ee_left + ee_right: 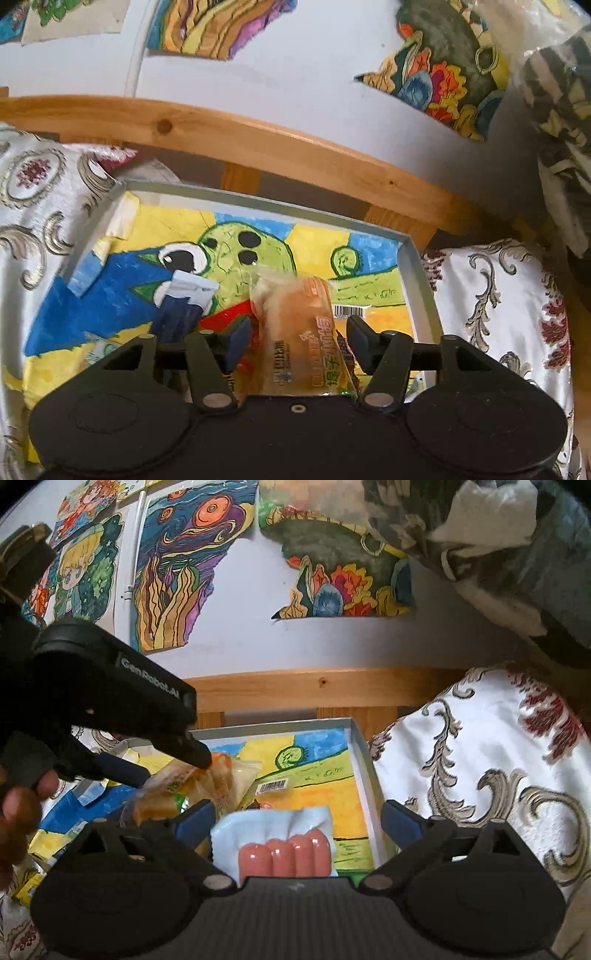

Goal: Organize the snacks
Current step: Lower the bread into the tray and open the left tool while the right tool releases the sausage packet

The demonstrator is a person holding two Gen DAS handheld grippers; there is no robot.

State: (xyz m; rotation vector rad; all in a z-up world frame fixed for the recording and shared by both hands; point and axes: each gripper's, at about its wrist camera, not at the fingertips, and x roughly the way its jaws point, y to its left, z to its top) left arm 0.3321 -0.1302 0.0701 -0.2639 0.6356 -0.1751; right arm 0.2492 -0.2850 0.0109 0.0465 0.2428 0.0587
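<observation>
— Two claws over the tray? What has the left claw got?

— It pinches a bread packet, lifted above the tray's painted floor. A dark blue sachet lies towards the tray's left edge.

— And the right claw?

— Spread wide, touching nothing. A sausage pack lies between its fingers near the tray's right edge. A hand grips the left tool's handle.

Sausage pack's near end behind tongs.
</observation>
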